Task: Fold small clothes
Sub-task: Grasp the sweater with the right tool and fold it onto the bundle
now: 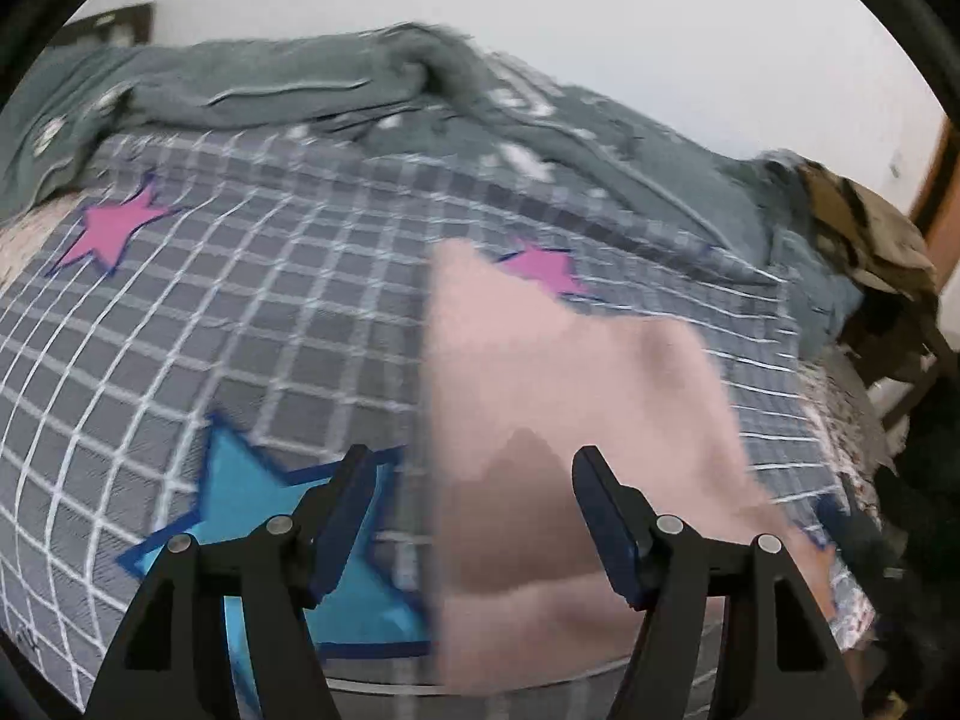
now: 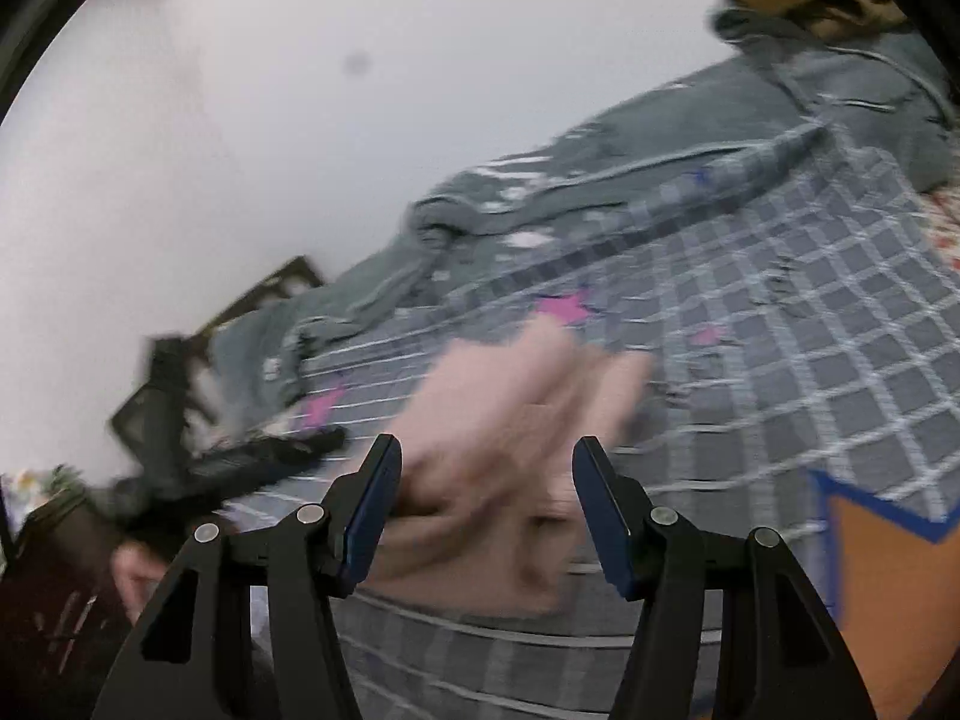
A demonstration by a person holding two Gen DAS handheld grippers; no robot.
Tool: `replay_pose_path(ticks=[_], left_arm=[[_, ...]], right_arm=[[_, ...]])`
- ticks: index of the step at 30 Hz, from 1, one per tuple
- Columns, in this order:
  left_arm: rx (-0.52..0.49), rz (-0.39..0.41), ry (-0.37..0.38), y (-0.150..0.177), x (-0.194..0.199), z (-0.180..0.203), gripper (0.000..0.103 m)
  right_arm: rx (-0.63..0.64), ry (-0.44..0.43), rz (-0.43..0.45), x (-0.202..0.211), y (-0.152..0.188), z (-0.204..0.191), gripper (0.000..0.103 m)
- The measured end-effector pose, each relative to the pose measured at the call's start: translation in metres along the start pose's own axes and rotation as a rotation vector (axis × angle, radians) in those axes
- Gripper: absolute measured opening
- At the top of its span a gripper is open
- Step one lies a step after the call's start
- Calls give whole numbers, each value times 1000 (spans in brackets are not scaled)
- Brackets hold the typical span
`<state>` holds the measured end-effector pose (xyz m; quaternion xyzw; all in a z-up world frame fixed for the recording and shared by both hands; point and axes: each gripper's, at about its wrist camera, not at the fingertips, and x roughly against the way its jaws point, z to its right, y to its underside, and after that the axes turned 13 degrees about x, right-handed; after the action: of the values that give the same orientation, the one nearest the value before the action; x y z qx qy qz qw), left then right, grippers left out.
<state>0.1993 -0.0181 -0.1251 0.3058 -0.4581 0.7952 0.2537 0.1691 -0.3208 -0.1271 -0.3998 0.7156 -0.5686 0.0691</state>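
Observation:
A small pink garment (image 1: 540, 396) lies blurred on the grey checked bedcover (image 1: 270, 300). One corner of it reaches toward a pink star. My left gripper (image 1: 474, 471) hovers over the garment's near left edge. Its jaws stand apart and the pads touch no cloth. In the right wrist view the same pink garment (image 2: 510, 420) lies rumpled and smeared by motion on the bedcover (image 2: 810, 330). My right gripper (image 2: 487, 459) is open just in front of it. The cloth shows in the gap, but neither pad presses on it.
A grey-green blanket (image 1: 300, 90) is bunched along the far side of the bed against a white wall. A brown patterned cloth (image 1: 864, 222) sits at the bed's right end. A dark blurred tool (image 2: 240, 456) and a hand (image 2: 132, 570) show at the left.

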Motion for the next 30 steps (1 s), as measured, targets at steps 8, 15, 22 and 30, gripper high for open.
replay_pose_path(ticks=[8, 15, 22, 30], left_arm=[[29, -44, 48, 5, -8, -43, 66], [-74, -30, 103, 8, 4, -39, 66], [-169, -35, 95, 5, -23, -5, 67], [-99, -63, 231, 2, -36, -25, 68]], right_arm=[[49, 18, -149, -62, 8, -45, 32], [58, 88, -125, -42, 19, -14, 7], [99, 106, -227, -48, 33, -21, 15], [143, 197, -211, -78, -20, -14, 49]])
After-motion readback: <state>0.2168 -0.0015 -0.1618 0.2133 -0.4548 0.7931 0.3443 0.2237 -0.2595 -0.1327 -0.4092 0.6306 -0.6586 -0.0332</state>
